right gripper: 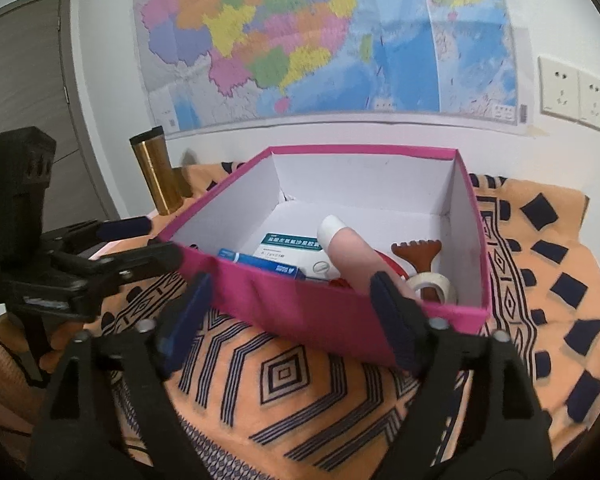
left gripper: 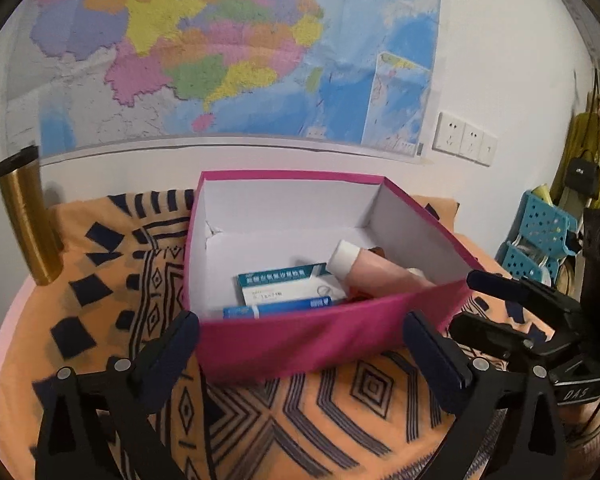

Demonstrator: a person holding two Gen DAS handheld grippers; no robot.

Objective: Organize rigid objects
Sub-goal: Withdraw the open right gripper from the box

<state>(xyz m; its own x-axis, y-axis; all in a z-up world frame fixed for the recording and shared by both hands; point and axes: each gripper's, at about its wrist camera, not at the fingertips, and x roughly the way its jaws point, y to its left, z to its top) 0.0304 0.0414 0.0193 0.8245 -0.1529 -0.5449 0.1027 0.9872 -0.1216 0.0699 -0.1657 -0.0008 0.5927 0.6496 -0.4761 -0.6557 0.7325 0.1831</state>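
Your left gripper [left gripper: 300, 344] and right gripper [right gripper: 292, 316]: fingers spread wide, empty, before the pink box [left gripper: 300, 340]. Inside: pink bottle [right gripper: 350, 256], medicine cartons [left gripper: 280, 286], tape roll [right gripper: 434, 286].

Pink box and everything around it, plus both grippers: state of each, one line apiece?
pink box: open, no lid, upright on the cloth
pink bottle: capped, lying tilted inside the box
tape roll: lying in the box's near right corner
teal and white carton: flat on the box floor
gold tumbler: upright, lid on
left gripper: open, empty
right gripper: open, empty
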